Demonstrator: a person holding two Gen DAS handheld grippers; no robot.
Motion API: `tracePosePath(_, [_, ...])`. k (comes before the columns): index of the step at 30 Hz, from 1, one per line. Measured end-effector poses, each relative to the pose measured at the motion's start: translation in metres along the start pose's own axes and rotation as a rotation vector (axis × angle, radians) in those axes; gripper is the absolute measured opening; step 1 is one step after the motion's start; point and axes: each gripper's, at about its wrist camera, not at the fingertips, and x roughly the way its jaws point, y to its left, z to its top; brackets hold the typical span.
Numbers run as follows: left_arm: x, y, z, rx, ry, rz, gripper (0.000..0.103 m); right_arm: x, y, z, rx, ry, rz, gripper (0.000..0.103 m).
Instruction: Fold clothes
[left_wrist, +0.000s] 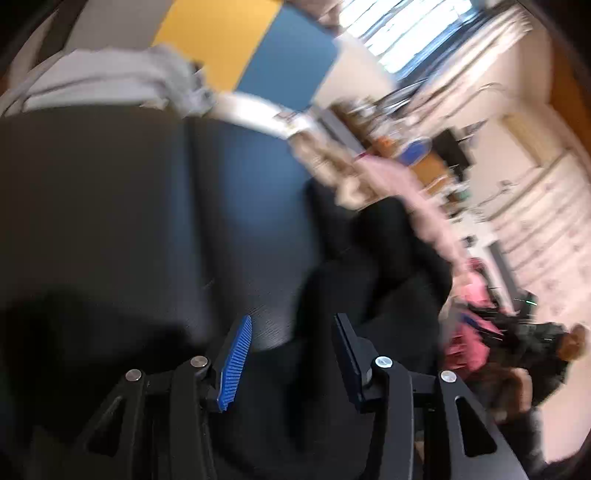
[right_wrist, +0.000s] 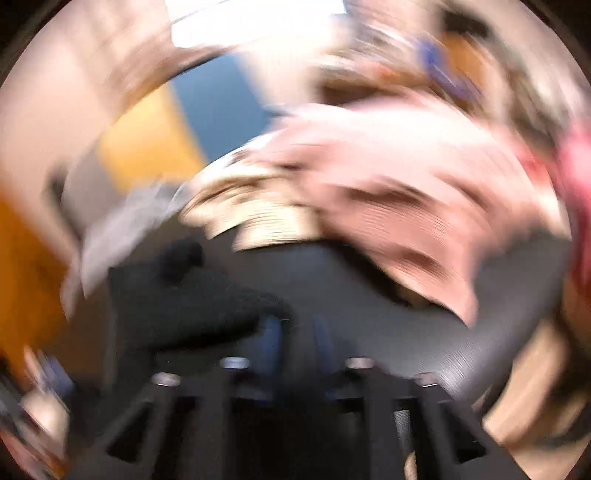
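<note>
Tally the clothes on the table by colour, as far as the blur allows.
Black garment: 1
Pale pink garment: 1
Grey folded garment: 1
Cream garment: 1
Bright pink garment: 1
Total: 5, though blur may hide more.

Black garment (left_wrist: 388, 258) at centre, pale pink cloth (right_wrist: 388, 177) at upper right, grey folded stack (left_wrist: 99, 81) upper left, ribbed blue finger pad (left_wrist: 236, 362)

I see a black garment (left_wrist: 384, 266) bunched and creased on the dark table. A pale pink garment (left_wrist: 417, 199) lies crumpled behind it, touching its far edge. Grey folded clothes (left_wrist: 103, 81) sit stacked at the table's far side. Right view too blurred for detail.
</note>
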Motion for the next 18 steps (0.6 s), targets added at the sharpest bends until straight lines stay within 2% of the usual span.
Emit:
tracePosePath(1, [0.006,0.006,-0.006,-0.017,0.019,0.007,0.046,-0.008,-0.027,-0.003,0.090,-0.010,-0.018,0.045])
tracePosePath(4, [0.011,0.016,-0.021,-0.043,0.023,0.050,0.046,-0.037,-0.075,-0.019,0.166,-0.070,-0.123,0.045])
tracePosePath(7, [0.008,0.014,-0.026,-0.025,-0.006,0.057,0.046,-0.039,-0.056,-0.025,0.065,-0.055,-0.089,0.046])
tracePosePath(8, [0.010,0.013,-0.026,-0.011,-0.009,0.086,0.046,-0.040,-0.049,-0.028,0.031,-0.050,-0.078,0.051])
tracePosePath(10, [0.012,0.010,-0.026,0.008,-0.023,0.132,0.046,-0.026,-0.023,-0.037,-0.076,-0.017,-0.061,0.061])
tracePosePath(12, [0.010,0.012,-0.025,0.001,-0.041,0.141,0.046,-0.002,0.012,-0.051,-0.205,0.028,-0.046,0.065])
tracePosePath(14, [0.008,0.013,-0.024,-0.005,-0.058,0.151,0.046,0.021,0.046,-0.064,-0.334,0.074,-0.031,0.073])
tracePosePath(18, [0.008,0.007,-0.033,0.097,-0.061,0.232,0.046,0.067,0.115,-0.091,-0.592,0.166,0.000,0.085])
